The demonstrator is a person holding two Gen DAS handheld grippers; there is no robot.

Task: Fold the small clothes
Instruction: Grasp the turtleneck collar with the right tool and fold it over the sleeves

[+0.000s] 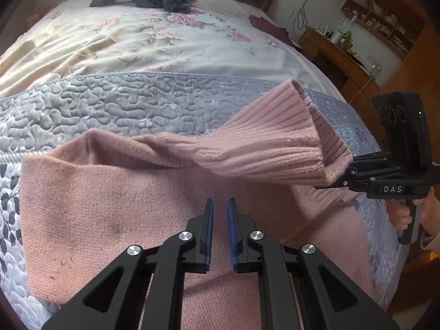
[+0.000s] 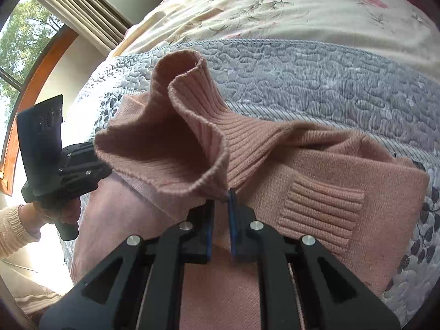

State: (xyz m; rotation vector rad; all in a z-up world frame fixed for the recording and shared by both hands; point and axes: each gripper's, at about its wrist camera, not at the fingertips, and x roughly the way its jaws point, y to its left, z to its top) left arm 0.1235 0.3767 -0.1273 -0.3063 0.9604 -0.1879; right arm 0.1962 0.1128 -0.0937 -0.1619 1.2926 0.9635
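- Fingers (image 1: 209, 214) of the left gripper (image 1: 220, 214) are seen slightly parted in the left view, nothing between them, above the pink sweater (image 1: 110, 206) spread on the quilt (image 1: 110, 110).
- At right, the cuff (image 1: 316, 143) is pinched by the right gripper (image 1: 348, 174).
- Right view: the right gripper (image 2: 221, 196) is closed on the cuff (image 2: 176, 148) edge, lifted over the sweater (image 2: 371, 165); the left gripper (image 2: 101, 162) is partly hidden behind the cuff.

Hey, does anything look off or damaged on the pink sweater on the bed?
Yes. The pink sweater has brownish stains on its left side, with a few dark specks lower down. Its ribbed hem, pinched by the right tongs, shows frayed edges.
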